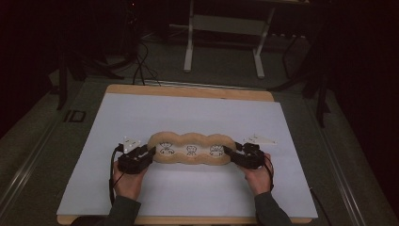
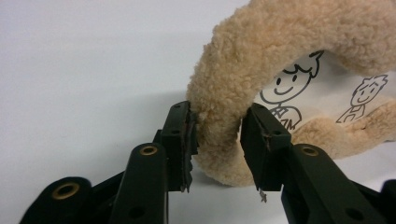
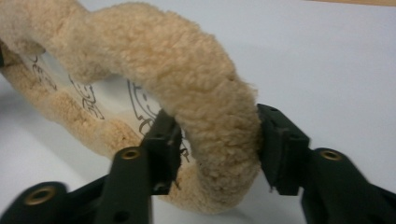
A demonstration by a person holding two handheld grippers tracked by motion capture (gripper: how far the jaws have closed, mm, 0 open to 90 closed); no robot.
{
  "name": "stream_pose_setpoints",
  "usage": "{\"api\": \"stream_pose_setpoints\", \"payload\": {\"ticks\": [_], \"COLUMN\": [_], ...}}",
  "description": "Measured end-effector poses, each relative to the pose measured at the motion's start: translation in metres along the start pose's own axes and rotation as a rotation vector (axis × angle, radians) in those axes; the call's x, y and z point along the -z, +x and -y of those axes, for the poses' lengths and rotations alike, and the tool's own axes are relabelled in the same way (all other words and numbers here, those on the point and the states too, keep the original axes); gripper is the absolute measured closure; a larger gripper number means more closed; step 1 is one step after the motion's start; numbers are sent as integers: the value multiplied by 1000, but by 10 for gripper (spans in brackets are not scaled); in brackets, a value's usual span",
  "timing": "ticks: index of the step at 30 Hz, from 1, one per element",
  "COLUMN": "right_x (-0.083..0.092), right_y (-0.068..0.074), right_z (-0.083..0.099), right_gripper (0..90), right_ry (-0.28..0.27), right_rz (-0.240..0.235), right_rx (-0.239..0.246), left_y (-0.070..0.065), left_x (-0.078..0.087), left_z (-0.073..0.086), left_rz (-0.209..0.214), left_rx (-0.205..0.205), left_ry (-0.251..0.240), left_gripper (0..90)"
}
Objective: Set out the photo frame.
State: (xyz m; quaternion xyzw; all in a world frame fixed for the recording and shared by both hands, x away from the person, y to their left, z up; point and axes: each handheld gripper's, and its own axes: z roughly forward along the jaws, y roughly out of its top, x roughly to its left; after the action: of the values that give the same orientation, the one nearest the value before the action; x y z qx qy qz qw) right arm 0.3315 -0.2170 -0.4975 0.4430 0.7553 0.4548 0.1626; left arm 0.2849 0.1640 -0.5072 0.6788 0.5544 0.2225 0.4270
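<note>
Where each gripper [image 1: 151, 153] waits, the fleece frame [image 1: 190, 149] ends.

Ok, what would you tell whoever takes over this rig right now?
Left gripper: jaws astride the left end of the fleece frame, pads at the pile, no clear squeeze.
Right gripper: same at the right end.
Frame: lying flat on the white sheet, mid-table, its three drawings face up.
Done: frame looks set down.
Left: probably just back both grippers off the ends, watching that the pile does not snag.
</note>
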Motion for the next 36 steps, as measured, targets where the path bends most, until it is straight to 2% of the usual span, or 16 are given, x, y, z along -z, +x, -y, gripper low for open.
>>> {"api": "stream_pose_setpoints", "payload": {"ticks": [3,6,11,18,23,30,34,36], "right_x": [0,3,9,18,20,25,32,35], "right_y": [3,3,1,-1,1,1,-5,-9], "right_z": [0,-1,-2,-4,-5,-7,-6,-5], "right_gripper": [457,420,385,366,366,366,366,366], "right_ry": [4,2,2,0,18,36,38,41], "right_rz": [25,30,38,42,33,30,29,30], "right_rx": [19,17,12,18,35,65,60,54], "left_y": [1,2,2,4,8,17,28,33], "left_x": [1,3,8,19,25,30,35,34], "left_z": [0,-1,-3,-6,-9,-14,-18,-19], "left_rz": [-2,-13,-23,-13,0,8,30,50], "left_rx": [3,3,-20,-24,-14,-3,-4,-18], "left_ry": [-5,-10,-21,-80,-110,-115,-109,-92], "left_gripper": [600,568,542,530,524,520,519,520]}}
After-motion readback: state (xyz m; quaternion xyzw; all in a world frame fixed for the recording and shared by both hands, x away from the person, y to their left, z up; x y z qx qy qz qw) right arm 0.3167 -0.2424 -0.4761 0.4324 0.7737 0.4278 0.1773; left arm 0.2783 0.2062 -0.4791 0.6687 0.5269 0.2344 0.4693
